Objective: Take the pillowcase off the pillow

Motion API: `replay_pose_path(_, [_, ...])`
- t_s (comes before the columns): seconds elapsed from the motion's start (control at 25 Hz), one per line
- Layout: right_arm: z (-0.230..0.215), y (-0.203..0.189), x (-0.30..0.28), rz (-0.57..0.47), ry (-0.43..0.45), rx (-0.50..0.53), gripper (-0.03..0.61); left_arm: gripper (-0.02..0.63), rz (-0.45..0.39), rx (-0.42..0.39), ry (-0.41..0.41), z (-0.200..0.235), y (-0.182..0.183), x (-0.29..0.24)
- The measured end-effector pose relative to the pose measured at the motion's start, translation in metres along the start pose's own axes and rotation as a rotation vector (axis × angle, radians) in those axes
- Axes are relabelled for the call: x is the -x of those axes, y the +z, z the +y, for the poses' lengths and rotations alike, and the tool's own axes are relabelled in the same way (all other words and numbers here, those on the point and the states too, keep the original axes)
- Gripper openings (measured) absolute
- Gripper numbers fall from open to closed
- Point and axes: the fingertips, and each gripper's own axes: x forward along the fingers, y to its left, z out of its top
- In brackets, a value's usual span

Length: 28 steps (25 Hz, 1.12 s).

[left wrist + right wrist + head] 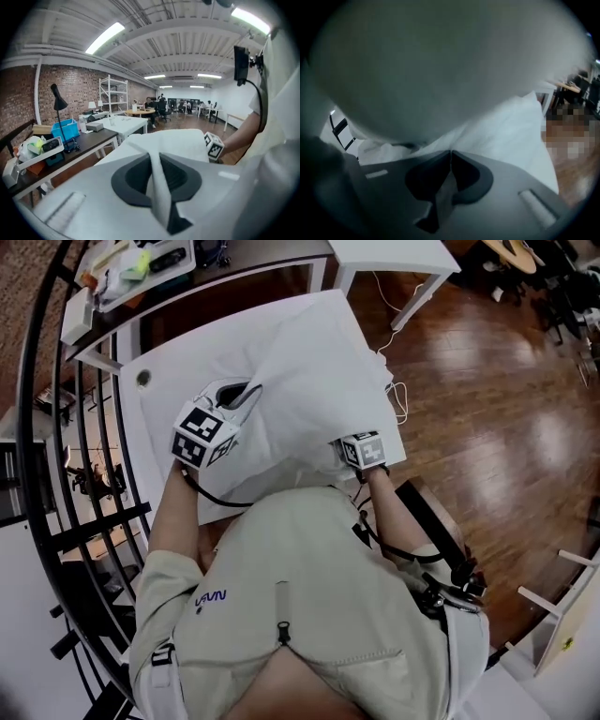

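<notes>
Both tools were clenched on white cloth. The left tool (155,159) pinched a raised fold of the pillowcase (309,381) near its left edge. The right tool (450,159) gripped cloth at the near right corner, tucked under the bulge. The pillowcase lay stuffed full and cornerwise on the white counter (155,432), far corner up by the counter's back edge. Open wood floor (487,427) on the right gave loads of room. A cluttered dark desk (187,285) and black railing (56,427) crowded the left.

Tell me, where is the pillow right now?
Head view: the pillow lies on the white table before the person, between the left gripper and right gripper, both shut on its pillowcase.
</notes>
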Motion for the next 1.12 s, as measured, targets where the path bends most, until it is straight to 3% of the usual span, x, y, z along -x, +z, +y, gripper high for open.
replay_pose_path(0.12, [-0.013,-0.007,0.023,-0.065,-0.044,-0.084,0.015,0.066,0.067,-0.015,-0.018,-0.012,-0.015,-0.029])
replay_pose_path(0.24, [-0.028,-0.022,0.058,-0.125,-0.109,-0.198,0.015,0.092,0.021,0.024,0.017,-0.019,-0.011,-0.014])
replay_pose_path(0.32, [-0.03,-0.027,0.083,-0.154,-0.148,-0.208,0.007,0.092,-0.042,0.102,0.071,-0.018,-0.01,0.016])
replay_pose_path(0.44, [-0.005,-0.012,0.112,-0.201,-0.135,-0.075,0.005,0.085,-0.099,0.254,0.147,-0.023,-0.028,0.068])
replay_pose_path(0.52, [0.028,0.011,0.124,-0.239,-0.062,0.07,0.005,0.01,-0.069,0.353,0.139,-0.04,-0.056,0.091])
replay_pose_path(0.64, [0.064,0.047,0.125,-0.287,0.006,0.228,0.005,0.008,0.017,0.448,0.144,-0.066,-0.106,0.102])
replay_pose_path(0.72, [0.067,0.06,0.117,-0.279,-0.007,0.266,0.005,0.008,0.032,0.465,0.213,-0.066,-0.128,0.101])
replay_pose_path(0.92, [0.065,0.061,0.091,-0.214,-0.033,0.271,0.005,0.008,-0.05,0.451,0.422,-0.024,-0.147,0.093])
replay_pose_path(1.12, [0.084,0.068,0.066,-0.183,-0.013,0.307,0.003,0.007,-0.075,0.346,0.554,0.026,-0.151,0.086])
